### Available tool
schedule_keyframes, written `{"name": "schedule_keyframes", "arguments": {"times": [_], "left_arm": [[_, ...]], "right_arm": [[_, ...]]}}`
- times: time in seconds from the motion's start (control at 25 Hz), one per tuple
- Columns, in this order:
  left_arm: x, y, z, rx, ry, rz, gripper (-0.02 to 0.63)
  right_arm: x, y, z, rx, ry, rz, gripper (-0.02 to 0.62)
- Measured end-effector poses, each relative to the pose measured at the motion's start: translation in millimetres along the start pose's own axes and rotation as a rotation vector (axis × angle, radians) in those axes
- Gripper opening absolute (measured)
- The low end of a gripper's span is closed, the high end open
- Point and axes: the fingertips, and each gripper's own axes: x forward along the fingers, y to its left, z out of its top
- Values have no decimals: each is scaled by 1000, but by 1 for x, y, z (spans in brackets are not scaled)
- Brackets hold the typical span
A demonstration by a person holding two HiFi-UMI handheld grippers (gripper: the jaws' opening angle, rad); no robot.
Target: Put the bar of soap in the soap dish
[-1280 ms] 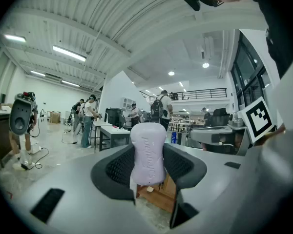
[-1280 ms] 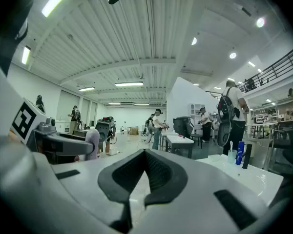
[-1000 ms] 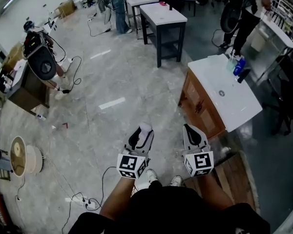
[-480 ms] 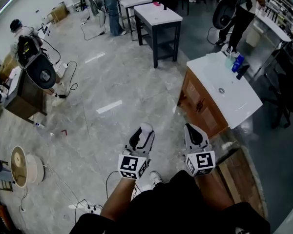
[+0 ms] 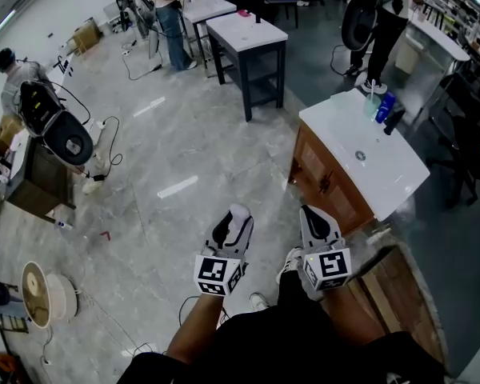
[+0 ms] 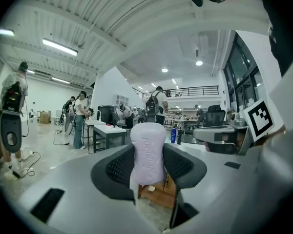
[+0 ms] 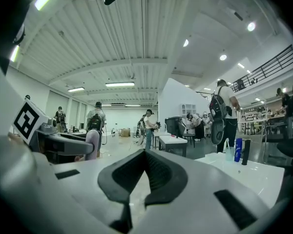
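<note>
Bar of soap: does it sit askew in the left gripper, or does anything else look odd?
Nothing stands out. The bar of soap stands upright, clamped squarely in the left gripper. The right gripper is shut and empty. The white vanity top ahead looks tidy, with nothing spilled.

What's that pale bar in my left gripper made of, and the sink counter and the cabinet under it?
The bar of soap: matte, pale lilac, waxy-looking with pressed lettering, so likely soap.
The sink counter: smooth glossy white, probably ceramic or stone composite.
The cabinet: reddish-brown with grain-like streaks, seemingly wood or veneer.
</note>
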Motion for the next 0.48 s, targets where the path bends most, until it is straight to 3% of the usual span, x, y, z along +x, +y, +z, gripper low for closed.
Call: {"name": "schedule_keyframes", "arguments": {"times": [0.48], "left_arm": [[108,13,18,17,11,-45,202]], "right_arm": [[77,-75,1,-45,15,10,15]]}}
